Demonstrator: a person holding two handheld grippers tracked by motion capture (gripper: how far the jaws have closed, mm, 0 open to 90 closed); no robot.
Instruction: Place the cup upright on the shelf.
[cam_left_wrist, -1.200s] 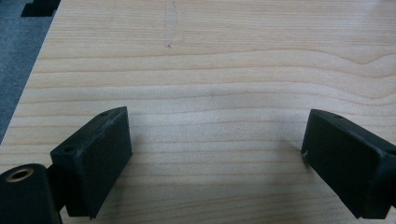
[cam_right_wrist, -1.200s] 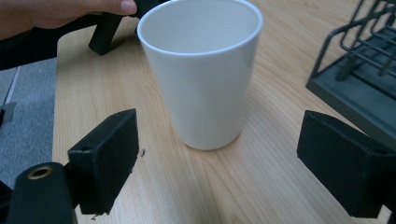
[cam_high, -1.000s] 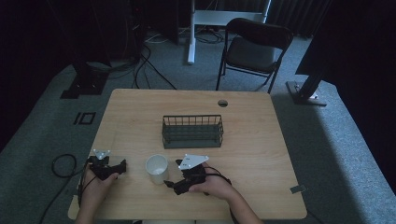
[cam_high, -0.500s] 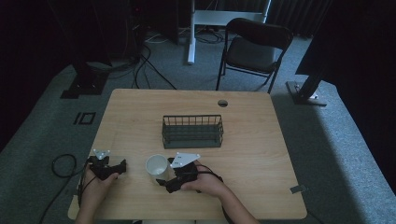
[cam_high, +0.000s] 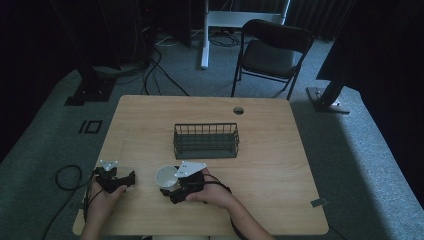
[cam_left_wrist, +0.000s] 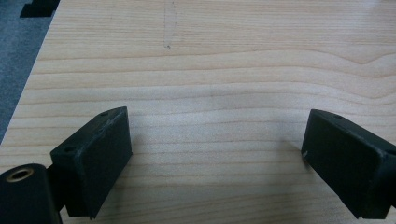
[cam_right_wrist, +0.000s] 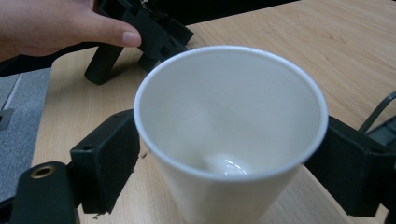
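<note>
A white paper cup (cam_high: 166, 176) stands upright and empty near the table's front edge. My right gripper (cam_high: 170, 185) reaches it from the right. In the right gripper view the cup (cam_right_wrist: 224, 135) sits between the two black jaws, which stand wide at its sides, and the gripper (cam_right_wrist: 229, 163) is open. My left gripper (cam_high: 127, 179) rests at the front left corner, apart from the cup. Its jaws are spread over bare wood, so the left gripper (cam_left_wrist: 215, 158) is open with nothing in it. The other hand (cam_right_wrist: 56, 23) holds that gripper (cam_right_wrist: 140, 32) beyond the cup.
A dark wire basket (cam_high: 206, 141) stands empty at the middle of the wooden table (cam_high: 270, 150), just behind the cup. A cable hole (cam_high: 238, 110) lies near the far edge. A folding chair (cam_high: 272, 50) stands on the floor beyond.
My right gripper has slid left across the table until its jaws came around the white cup. The left gripper has stayed where it was.
</note>
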